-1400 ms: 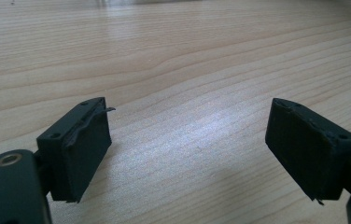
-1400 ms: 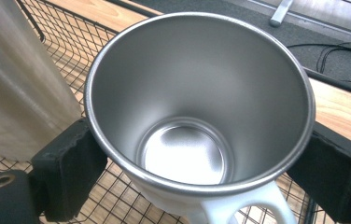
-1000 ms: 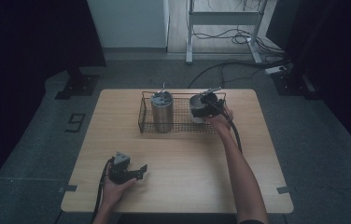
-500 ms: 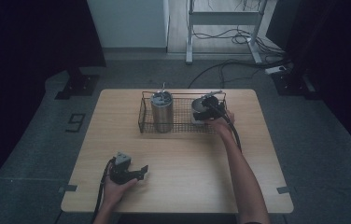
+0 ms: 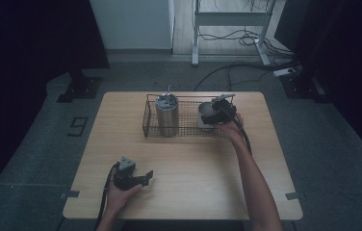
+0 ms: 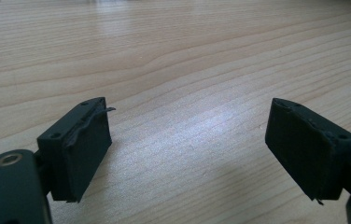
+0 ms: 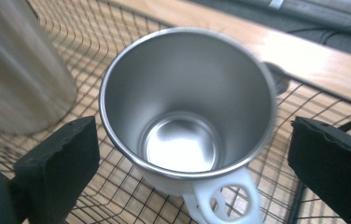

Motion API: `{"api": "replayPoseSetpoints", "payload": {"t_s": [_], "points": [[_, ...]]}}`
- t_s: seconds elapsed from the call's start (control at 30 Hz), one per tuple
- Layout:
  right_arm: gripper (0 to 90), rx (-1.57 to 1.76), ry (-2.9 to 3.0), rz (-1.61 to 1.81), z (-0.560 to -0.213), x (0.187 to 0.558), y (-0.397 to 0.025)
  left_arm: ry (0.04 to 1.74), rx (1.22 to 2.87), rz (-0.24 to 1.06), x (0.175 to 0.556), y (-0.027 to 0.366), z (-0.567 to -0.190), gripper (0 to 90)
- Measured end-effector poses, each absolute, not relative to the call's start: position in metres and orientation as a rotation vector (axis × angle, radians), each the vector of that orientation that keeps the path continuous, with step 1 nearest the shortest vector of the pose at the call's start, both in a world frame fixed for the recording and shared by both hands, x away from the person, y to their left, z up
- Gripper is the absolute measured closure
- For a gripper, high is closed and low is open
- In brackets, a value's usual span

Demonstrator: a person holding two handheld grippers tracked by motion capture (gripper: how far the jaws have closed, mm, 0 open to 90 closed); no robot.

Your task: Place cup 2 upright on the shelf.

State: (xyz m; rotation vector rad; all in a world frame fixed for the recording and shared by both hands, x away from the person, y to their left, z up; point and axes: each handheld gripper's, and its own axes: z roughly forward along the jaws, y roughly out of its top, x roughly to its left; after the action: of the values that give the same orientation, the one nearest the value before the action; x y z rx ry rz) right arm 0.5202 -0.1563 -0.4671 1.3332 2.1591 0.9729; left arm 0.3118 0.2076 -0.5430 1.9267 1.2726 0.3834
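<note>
A steel mug (image 7: 187,107) with a white handle (image 7: 220,200) stands upright in the wire basket (image 5: 179,127), at its right end. My right gripper (image 7: 190,158) hangs open just above the mug (image 5: 203,117), its jaws on either side of the rim and apart from it. A tall steel tumbler (image 5: 166,114) with a lid stands in the basket's left part and shows at the left edge of the right gripper view (image 7: 19,65). My left gripper (image 5: 143,177) rests open over bare table near the front edge, with nothing between its jaws (image 6: 187,154).
The wooden table (image 5: 184,183) has free room across its middle and front. A cable (image 5: 244,137) trails from the right gripper along the forearm. Beyond the table lie floor cables and a metal stand (image 5: 227,19).
My right gripper has shifted slightly over the mug in the basket. The left gripper has stayed in place.
</note>
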Motion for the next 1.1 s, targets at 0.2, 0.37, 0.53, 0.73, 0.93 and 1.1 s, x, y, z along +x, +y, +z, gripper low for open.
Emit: {"api": "replayPoseSetpoints", "payload": {"t_s": [0.2,0.37,0.53,0.73,0.93,1.1], "points": [[2.1,1.335,2.051,1.101,-0.454,0.505,-0.165,1.273,1.925,0.387,0.312,0.208,-0.542,14.2],[1.9,1.323,2.036,1.136,-0.446,0.491,-0.171,1.273,1.926,0.39,0.312,0.208,-0.542,14.2],[2.7,1.304,2.019,1.167,-0.445,0.472,-0.178,1.275,1.918,0.395,0.311,0.209,-0.54,14.2],[5.6,1.272,2.004,1.201,-0.447,0.445,-0.188,1.276,1.915,0.397,0.311,0.209,-0.54,14.2],[10.6,1.266,1.992,1.226,-0.453,0.421,-0.196,1.278,1.919,0.399,0.312,0.209,-0.54,14.2],[13.7,1.266,1.981,1.255,-0.468,0.394,-0.204,1.277,1.921,0.399,0.311,0.209,-0.54,14.2]]}}
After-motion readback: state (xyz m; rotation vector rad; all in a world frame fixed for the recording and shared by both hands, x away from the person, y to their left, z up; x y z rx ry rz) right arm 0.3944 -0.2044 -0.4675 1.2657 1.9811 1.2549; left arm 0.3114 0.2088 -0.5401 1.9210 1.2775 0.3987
